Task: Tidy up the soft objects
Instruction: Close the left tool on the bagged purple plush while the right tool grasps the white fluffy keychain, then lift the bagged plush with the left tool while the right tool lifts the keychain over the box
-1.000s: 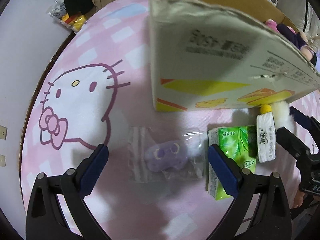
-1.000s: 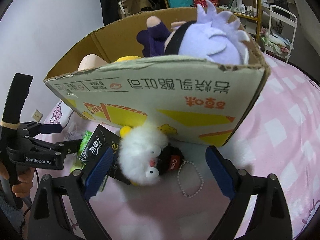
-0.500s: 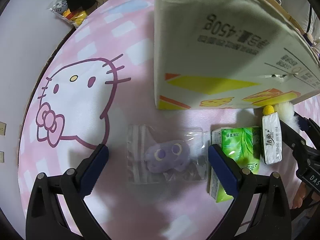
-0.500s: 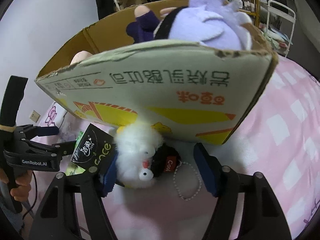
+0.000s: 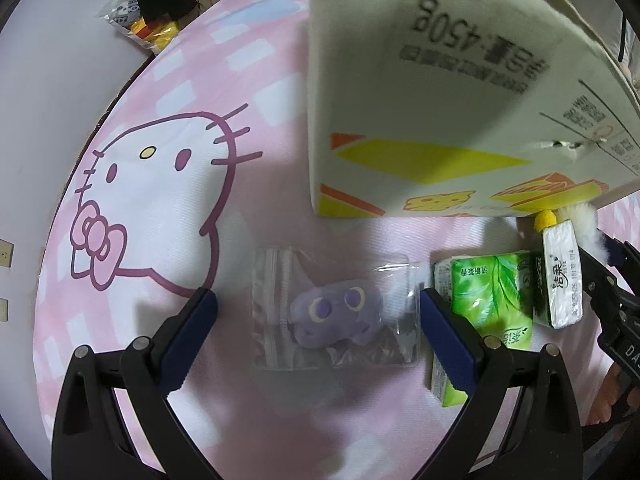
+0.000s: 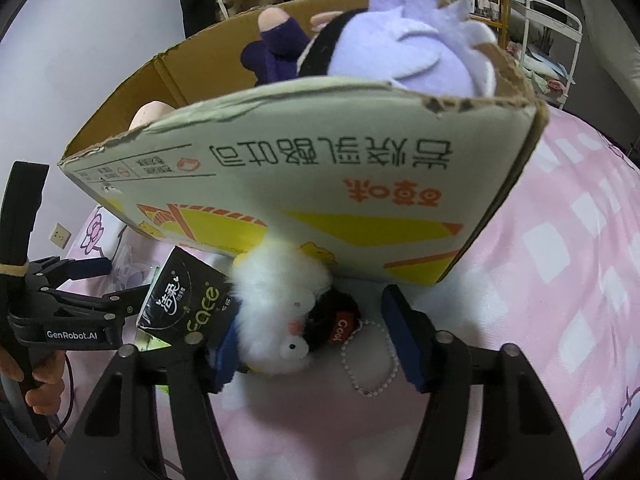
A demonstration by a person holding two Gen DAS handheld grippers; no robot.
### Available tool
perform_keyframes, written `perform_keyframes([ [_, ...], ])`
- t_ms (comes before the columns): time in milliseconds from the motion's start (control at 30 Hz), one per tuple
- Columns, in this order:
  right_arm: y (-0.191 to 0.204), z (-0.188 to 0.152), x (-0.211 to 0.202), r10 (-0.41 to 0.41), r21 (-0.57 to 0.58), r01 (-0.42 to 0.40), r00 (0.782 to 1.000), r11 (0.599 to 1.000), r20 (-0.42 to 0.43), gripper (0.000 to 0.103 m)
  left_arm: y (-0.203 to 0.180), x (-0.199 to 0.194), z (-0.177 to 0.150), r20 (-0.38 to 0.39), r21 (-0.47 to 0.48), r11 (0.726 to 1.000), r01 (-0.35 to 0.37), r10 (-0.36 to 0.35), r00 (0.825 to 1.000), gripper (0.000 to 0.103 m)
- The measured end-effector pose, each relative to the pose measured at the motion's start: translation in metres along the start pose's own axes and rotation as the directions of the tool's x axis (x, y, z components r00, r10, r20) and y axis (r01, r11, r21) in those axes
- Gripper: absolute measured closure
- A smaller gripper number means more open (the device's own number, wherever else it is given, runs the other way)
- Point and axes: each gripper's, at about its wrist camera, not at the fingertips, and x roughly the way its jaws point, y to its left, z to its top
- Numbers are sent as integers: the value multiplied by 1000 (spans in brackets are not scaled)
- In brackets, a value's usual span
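Observation:
A small purple plush sealed in a clear bag (image 5: 336, 314) lies on the pink bedspread between the fingers of my open left gripper (image 5: 316, 320). My right gripper (image 6: 316, 340) is open around a white and black fluffy plush keychain (image 6: 284, 312) with a bead chain (image 6: 370, 364), its jaws apart from it on both sides. The plush lies against the cardboard box (image 6: 320, 184), which holds a purple-haired doll (image 6: 392, 44). The box also shows in the left wrist view (image 5: 440, 92).
A green tissue pack (image 5: 490, 304) and a white tissue pack (image 5: 560, 280) lie right of the bagged plush. A black tissue pack (image 6: 184, 296) rests beside the fluffy plush. A Hello Kitty print (image 5: 160, 200) covers the bedspread. Snack bags (image 5: 140, 24) sit at the far edge.
Both grippers have moved closer to the bed. The right gripper's jaws have narrowed around the fluffy plush. The left gripper stays open over the bagged plush.

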Motion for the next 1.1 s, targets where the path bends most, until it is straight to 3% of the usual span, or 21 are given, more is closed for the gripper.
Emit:
perform_keyframes([
  [100,2,1,-1,-1,-8,1,1000,1000,-2,41,-1,-1,-3,1,-4,1000,-1,1,1000,6],
  [133,3,1,0,6,-12,-6,1000,1000,-6,50,0,-1,-3,3,-4,1000,-3,3,1000,7],
  [467,8,0,0,8,-22,-8,1000,1000,-4,52,-8,-15,-15,35,24,1000,8,-9,999,27],
  [867,10,-7,-12,-2,-23,2,1000,1000,26,54,4,-30,-24,49,-43,999,15,-13,999,28],
  [1100,7,-11,-35,-16,-29,19,997,999,81,54,16,-57,-36,137,-89,995,34,-21,990,29],
])
